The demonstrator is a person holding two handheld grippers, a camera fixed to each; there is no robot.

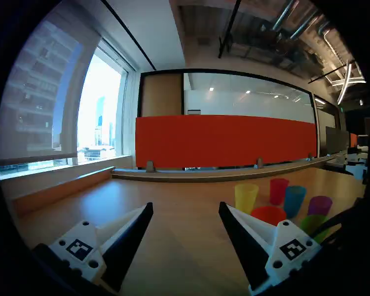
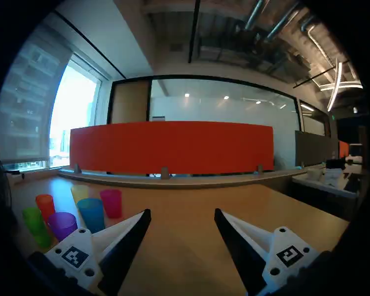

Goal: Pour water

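left tongs (image 1: 185,206): wide open, empty | right tongs (image 2: 181,212): wide open, empty | cups (image 1: 294,200): grouped on counter (image 1: 185,190) between both tongs, seemingly reachable for either

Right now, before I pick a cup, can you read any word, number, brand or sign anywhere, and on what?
None readable.
Black-and-white square markers on the left gripper and right gripper fingers: patterns, no letters.
Small white wall plaque above the orange partition: too small to read.
Translucent coloured plastic cups: no print seen.
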